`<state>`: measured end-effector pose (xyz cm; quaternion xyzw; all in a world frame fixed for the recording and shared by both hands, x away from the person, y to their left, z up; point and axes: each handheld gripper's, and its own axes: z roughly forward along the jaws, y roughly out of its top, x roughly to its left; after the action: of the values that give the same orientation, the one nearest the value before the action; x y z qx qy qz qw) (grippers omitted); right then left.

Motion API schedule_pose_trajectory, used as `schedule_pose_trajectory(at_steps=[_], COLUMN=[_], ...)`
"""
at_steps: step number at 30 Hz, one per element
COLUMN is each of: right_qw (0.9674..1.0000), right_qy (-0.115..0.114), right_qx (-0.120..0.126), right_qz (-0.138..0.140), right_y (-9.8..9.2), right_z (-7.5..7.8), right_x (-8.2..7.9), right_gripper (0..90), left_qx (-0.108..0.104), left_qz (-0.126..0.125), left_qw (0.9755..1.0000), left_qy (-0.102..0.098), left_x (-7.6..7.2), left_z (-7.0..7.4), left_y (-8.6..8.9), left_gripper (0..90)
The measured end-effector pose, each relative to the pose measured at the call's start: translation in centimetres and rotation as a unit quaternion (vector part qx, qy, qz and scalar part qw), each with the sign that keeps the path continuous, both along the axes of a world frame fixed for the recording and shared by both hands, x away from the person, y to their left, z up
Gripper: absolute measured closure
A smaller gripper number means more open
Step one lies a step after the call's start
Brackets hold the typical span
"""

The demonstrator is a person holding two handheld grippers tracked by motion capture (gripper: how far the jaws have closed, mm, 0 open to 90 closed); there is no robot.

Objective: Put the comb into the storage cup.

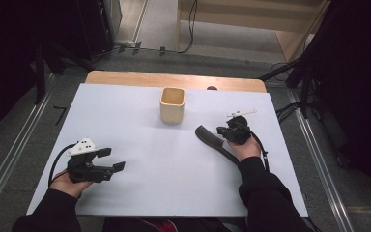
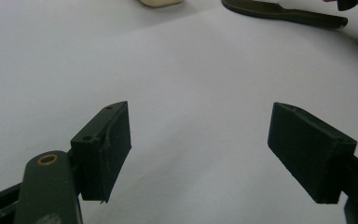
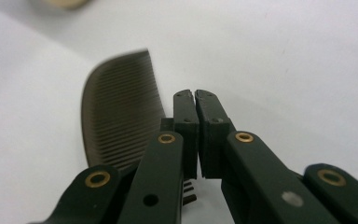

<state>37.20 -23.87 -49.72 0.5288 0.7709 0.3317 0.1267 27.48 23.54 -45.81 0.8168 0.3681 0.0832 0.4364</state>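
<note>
We have the right tongs [image 3: 196, 100] pressed together, with nothing between the pads, their tips just past the toothed edge of a dark brown plastic comb [image 3: 121, 112] that lies flat on the white worktop [image 1: 140, 145]. In the right gripper view the comb sits just to the left of these tongs, its fine teeth pointing towards them and a few teeth showing beneath the left arm, so we judge the step in hand to be picking the comb up. To do it well, we should first spread the tongs, shift them sideways over the comb's spine and come down so that one pad lands on each side of it. A thing this thin and flat on a smooth sheet can skid or tip, so a slow, square closing near the middle of its length looks safest. The comb is long and slim, curved at its far end, with a narrow handle [image 1: 227, 153] running back under our right hand [image 1: 245, 147]. The left tongs [image 2: 198, 144] stand spread wide and idle over bare worktop, well apart from the comb. A pale square wooden cup [image 1: 172, 104] stands beyond both tongs, upright and open.
</note>
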Motion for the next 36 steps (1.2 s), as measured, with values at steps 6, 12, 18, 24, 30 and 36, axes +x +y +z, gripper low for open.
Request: schedule_pose_trajectory(at_steps=[6, 12, 18, 24, 30, 36], right_qw=[0.9990, 0.9966, 0.9946, 0.9910, 0.9884, 0.9872], right_qy=[-0.023, -0.019, -0.010, -0.004, -0.022, -0.023], right_qx=[0.035, 0.062, 0.076, 0.099, 0.102, 0.103], right_qz=[0.012, 0.052, 0.070, 0.089, 0.110, 0.119], right_y=[-0.5, -0.4, -0.3, -0.2, -0.1, -0.1], right_z=[1.4, 2.0, 2.6, 3.3, 3.9, 3.7], right_x=[-0.6, -1.2, -2.0, -2.9, -4.3, -5.8], right_gripper=[69.1, 46.3, 37.3, 29.3, 25.1, 23.9], left_qx=[0.001, 0.002, 0.001, -0.001, -0.002, -0.004], left_qz=[0.001, 0.002, 0.001, 0.002, 0.001, 0.000], left_qw=[1.0000, 1.0000, 1.0000, 1.0000, 1.0000, 1.0000], left_qy=[0.000, 0.001, 0.002, 0.001, 0.004, 0.005], left_x=[0.0, 0.0, 0.0, 0.0, 0.0, 0.0], left_z=[0.0, 0.0, 0.0, 0.0, 0.0, 0.0], left_y=[0.1, 0.0, 0.0, 0.1, 0.1, 0.0], left_gripper=[21.8, 21.8, 21.8, 21.8, 21.8, 21.8])
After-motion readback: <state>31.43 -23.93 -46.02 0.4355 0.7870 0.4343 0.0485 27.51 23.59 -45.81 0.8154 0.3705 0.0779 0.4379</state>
